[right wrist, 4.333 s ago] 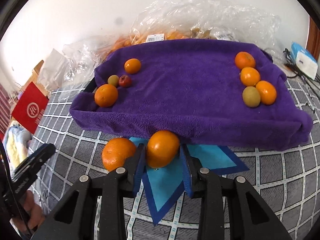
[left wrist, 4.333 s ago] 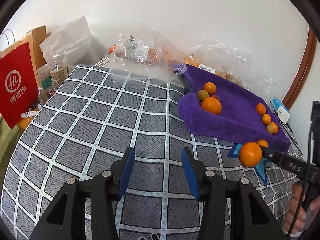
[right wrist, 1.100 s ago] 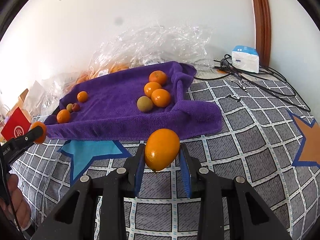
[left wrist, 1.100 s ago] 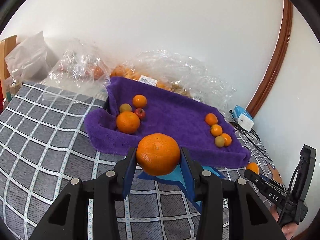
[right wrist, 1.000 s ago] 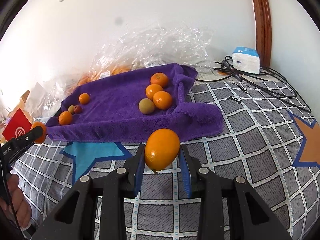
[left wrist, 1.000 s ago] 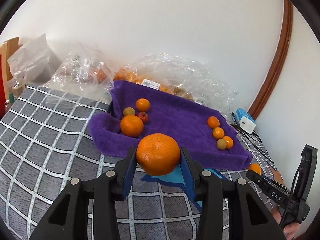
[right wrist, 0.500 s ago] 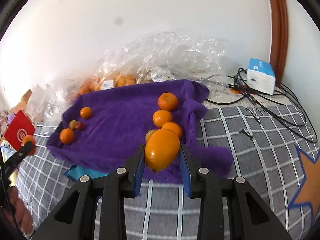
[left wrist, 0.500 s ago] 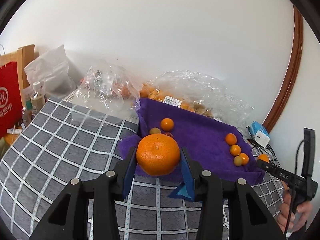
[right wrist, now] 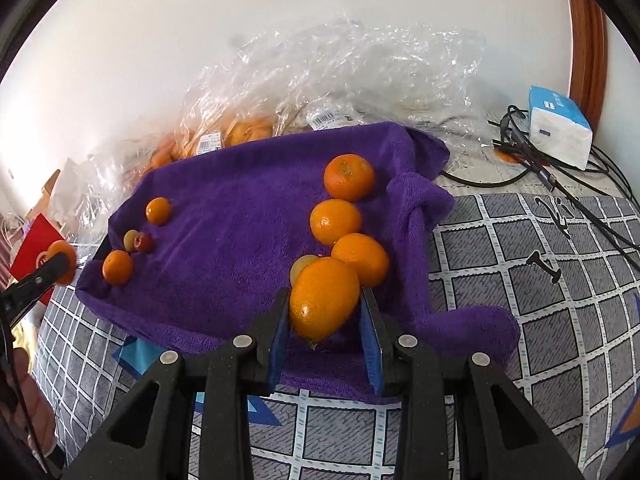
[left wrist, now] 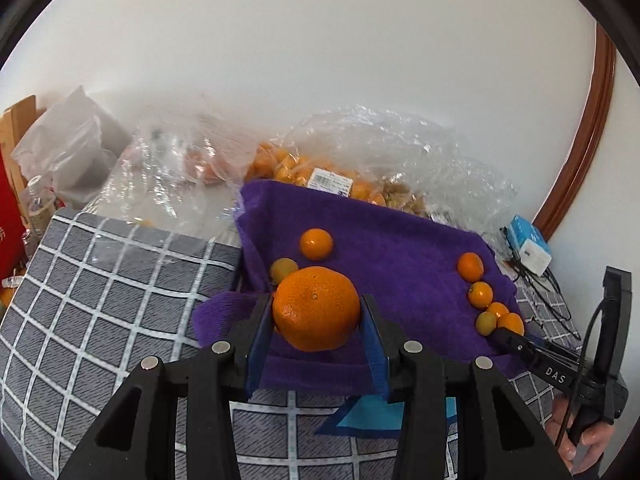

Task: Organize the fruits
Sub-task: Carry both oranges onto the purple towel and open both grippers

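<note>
My left gripper (left wrist: 316, 316) is shut on a round tangerine (left wrist: 316, 307), held above the near left edge of the purple towel (left wrist: 392, 264). My right gripper (right wrist: 325, 308) is shut on an oval orange (right wrist: 323, 298), held over the towel (right wrist: 232, 216) just in front of a cluster of oranges (right wrist: 335, 221) on its right side. A small orange (left wrist: 316, 243) and a yellowish fruit (left wrist: 283, 269) lie on the towel's left side. In the right wrist view a small orange (right wrist: 117, 266) and a red fruit (right wrist: 144, 242) lie there too.
Clear plastic bags of fruit (left wrist: 320, 176) are piled behind the towel against the wall. A blue-white box (right wrist: 558, 126) and black cables (right wrist: 552, 176) lie at the right. A red bag (right wrist: 34, 246) and a bottle (left wrist: 38, 196) stand at the left. The checked cloth (left wrist: 104, 280) has a blue star (left wrist: 392, 412).
Both grippers have moved forward toward the towel with their fruit still held. The right gripper now hangs over the towel's right side beside the orange cluster.
</note>
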Demonstrator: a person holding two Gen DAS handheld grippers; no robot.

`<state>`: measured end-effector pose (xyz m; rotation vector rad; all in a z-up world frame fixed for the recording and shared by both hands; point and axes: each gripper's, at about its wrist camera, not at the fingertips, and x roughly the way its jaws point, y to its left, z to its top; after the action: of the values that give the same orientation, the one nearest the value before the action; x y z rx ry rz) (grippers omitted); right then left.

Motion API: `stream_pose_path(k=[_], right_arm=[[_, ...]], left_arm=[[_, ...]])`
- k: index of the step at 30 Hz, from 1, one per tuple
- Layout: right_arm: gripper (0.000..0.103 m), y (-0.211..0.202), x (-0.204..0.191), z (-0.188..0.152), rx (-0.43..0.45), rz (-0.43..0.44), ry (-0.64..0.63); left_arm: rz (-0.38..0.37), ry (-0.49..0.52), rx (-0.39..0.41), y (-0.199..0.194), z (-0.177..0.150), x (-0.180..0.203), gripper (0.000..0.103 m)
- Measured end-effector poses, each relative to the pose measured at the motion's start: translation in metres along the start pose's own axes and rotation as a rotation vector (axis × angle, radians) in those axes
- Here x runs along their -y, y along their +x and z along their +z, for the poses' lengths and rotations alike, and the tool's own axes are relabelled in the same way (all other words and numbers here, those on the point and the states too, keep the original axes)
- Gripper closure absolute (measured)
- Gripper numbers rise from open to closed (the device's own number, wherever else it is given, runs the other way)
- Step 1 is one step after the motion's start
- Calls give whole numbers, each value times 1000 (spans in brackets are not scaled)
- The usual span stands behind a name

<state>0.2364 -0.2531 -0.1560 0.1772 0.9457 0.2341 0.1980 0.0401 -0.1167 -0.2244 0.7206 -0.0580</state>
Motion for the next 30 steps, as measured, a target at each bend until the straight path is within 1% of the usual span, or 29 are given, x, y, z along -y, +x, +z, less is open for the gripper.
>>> stream_pose_path(k=[7,9,15,20,25,27,30], right_arm=[[70,-4,-9,-4,21,-69,-64],[70,-3,-10,-4,23,-92,-78],[71,-2,-6,-4,27,-90,-68],[71,-2,-6,-4,27,-84,-70],[71,-2,-6,-4,26,-77,-67],[71,-3,-6,-5,29,-77,-73],[69,-4,-6,-5,29,-68,-68]], left_arm=[[2,52,-99,26,7,23,62],[14,65,-128,33,7,27,62],[46,93,-199,53,6,34,62],[52,93,-220,59,4,33,62],[69,93,-263,69,-2,34,62],[66,91,-249,69,-3,34,62],[60,96,-253,69,-4,34,62]])
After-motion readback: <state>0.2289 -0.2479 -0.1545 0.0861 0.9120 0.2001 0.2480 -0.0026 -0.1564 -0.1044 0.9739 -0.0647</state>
